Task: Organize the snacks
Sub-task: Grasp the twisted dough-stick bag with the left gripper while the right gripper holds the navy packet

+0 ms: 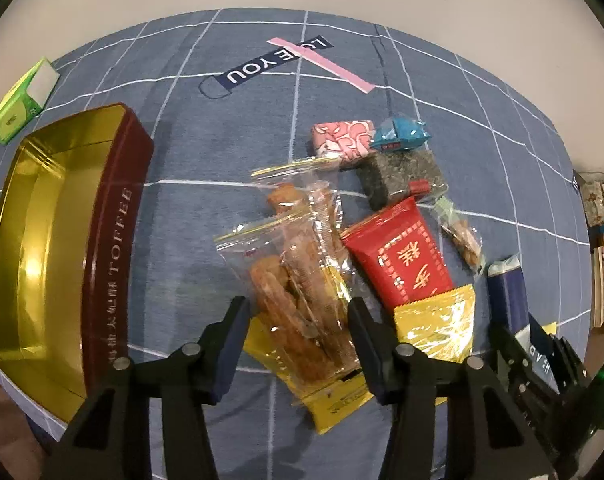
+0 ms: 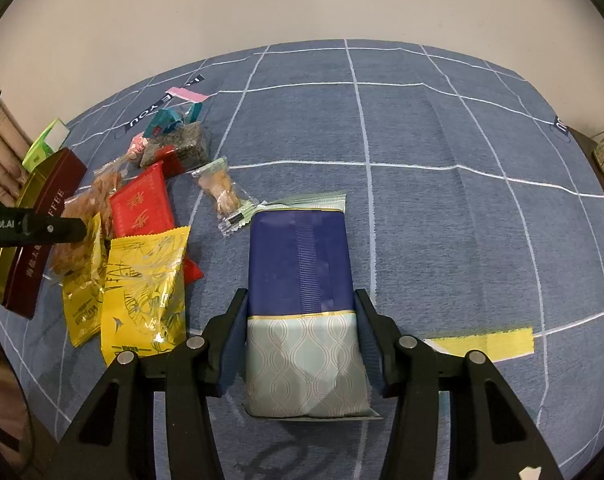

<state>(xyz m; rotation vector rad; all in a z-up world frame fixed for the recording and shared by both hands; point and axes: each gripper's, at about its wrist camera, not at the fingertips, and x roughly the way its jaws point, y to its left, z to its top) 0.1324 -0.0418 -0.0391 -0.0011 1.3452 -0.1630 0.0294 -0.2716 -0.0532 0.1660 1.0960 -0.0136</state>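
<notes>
My left gripper [image 1: 298, 312] is open, its fingers either side of a clear bag of brown snacks [image 1: 302, 300] that lies on a yellow packet [image 1: 334, 404]. A red packet [image 1: 402, 256] and a gold-yellow packet [image 1: 438, 328] lie to its right. The open maroon toffee tin [image 1: 114, 248] with a gold inside stands to the left. My right gripper [image 2: 300, 306] is open, its fingers flanking a blue and pale-green snack pack [image 2: 302, 280] on the cloth. I cannot tell whether the pads touch it. The left gripper shows in the right wrist view [image 2: 62, 229].
A blue checked cloth [image 2: 442, 208] covers the table. Further snacks lie behind the pile: a pink packet [image 1: 342, 140], a teal packet [image 1: 402, 134], a dark block [image 1: 402, 176], a small clear wrapped snack [image 2: 222, 192]. A green box [image 1: 22, 100] sits far left. Yellow tape [image 2: 498, 342] lies at right.
</notes>
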